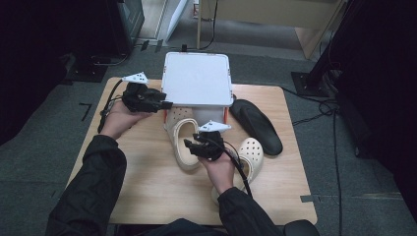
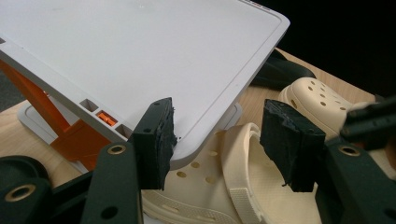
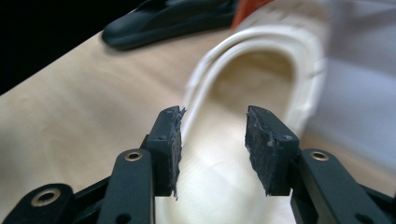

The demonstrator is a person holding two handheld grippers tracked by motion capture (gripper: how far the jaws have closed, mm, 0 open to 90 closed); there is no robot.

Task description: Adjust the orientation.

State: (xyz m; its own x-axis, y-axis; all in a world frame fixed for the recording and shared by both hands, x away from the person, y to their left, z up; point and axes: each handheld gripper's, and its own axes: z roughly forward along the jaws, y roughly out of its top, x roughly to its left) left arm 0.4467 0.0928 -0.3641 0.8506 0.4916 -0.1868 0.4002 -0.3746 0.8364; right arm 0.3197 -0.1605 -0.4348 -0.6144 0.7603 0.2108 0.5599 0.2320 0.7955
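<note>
Cream foam clog [image 1: 184, 142] lies on the wooden worktop [image 1: 147, 187], toe tucked under the raised white lid [image 1: 197, 78] of a storage box with orange hinges [image 2: 70, 140]. A second cream clog [image 1: 252, 152] lies to its right, and a black slipper [image 1: 256, 125] lies beyond that, near the box.

Step in hand, as judged: load the first clog into the box while the lid is propped.

Procedure for a sound grip:
1. Centre the right claw [image 3: 212, 140] over one side wall of the clog's opening, not over the hollow.
2. Close on the wall only; soft foam deforms, so squeeze just until the wall is held.
3. Keep the lid high enough to clear the toe during transfer.

Claw state: the right claw is released, pads apart, with the clog's opening behind the gap and nothing pinched. The left claw [image 2: 229, 140] is spread wide at the lid's near corner; one pad [image 2: 156, 140] sits against the lid edge, the other stands clear, so no clamp is made.

Pose: the left hand [image 1: 120, 118] reaches forward to the box's left corner, claw pointing right. The right hand [image 1: 219, 164] is over the clog's heel, claw pointing forward and left.
</note>
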